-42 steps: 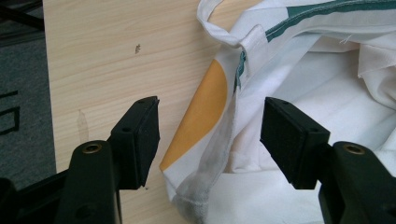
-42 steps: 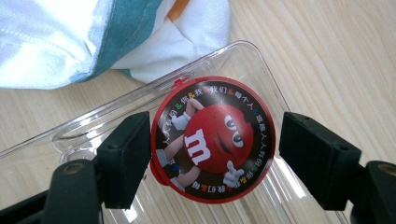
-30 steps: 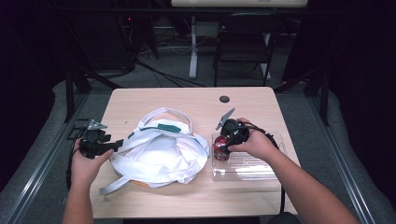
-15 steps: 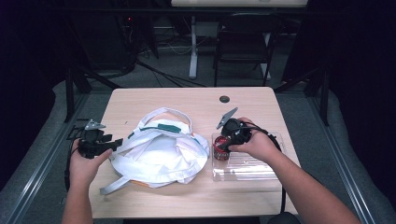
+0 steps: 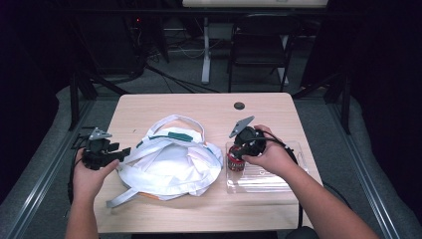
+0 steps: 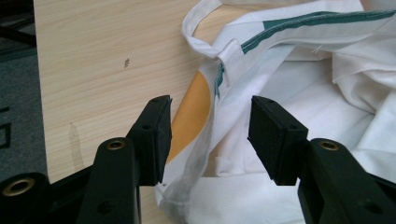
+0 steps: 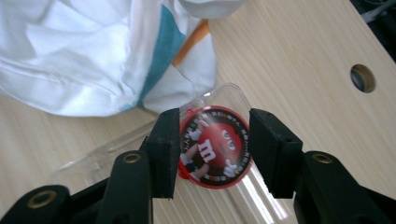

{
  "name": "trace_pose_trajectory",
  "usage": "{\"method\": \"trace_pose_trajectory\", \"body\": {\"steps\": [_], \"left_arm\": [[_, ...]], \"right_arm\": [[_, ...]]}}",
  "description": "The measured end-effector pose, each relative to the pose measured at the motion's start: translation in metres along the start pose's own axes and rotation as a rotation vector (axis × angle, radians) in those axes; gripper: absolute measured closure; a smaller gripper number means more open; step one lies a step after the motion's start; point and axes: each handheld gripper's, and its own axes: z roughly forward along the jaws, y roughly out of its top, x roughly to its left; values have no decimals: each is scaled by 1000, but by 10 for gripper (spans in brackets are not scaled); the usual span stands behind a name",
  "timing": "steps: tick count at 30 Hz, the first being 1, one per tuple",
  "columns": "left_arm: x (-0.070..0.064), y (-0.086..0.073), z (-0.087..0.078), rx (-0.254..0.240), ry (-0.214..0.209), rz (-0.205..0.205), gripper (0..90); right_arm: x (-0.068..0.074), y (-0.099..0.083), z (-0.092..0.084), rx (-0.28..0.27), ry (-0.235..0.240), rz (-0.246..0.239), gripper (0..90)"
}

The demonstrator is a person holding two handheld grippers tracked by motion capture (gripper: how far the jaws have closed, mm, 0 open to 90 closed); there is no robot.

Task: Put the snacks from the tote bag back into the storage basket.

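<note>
My right gripper [image 7: 210, 151] points down over the near-left corner of the clear tray [image 5: 278, 179]; its jaws stand either side of the red candy tin [image 7: 215, 147], lid facing me, pads close but contact uncertain. My left gripper [image 6: 209, 135], jaws apart, straddles the near edge of the white cloth bag [image 5: 171, 162], which lies mid-tabletop [image 5: 199, 104], left of the tray.

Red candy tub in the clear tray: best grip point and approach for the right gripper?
Judging by its pose, take the red candy tub across its round rim, from above. It stands upright at the end of the clear tray nearest the white bag, lid up, and the right gripper already has a jaw on either side.
</note>
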Motion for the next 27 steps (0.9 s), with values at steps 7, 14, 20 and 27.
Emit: {"method": "trace_pose_trajectory", "body": {"steps": [7,14,20,27], "left_arm": [[-2,1,-1,7,-25,-16,539],[-4,2,-2,6,-20,-21,556],[-5,5,-4,-1,-17,-10,574],[-6,6,-3,10,-18,0,585]], "right_arm": [[4,-3,-2,-49,26,79,604],[12,-4,-2,-94,6,118,598],[17,-1,-6,-122,-1,144,619],[22,3,-5,-135,13,170,670]]}}
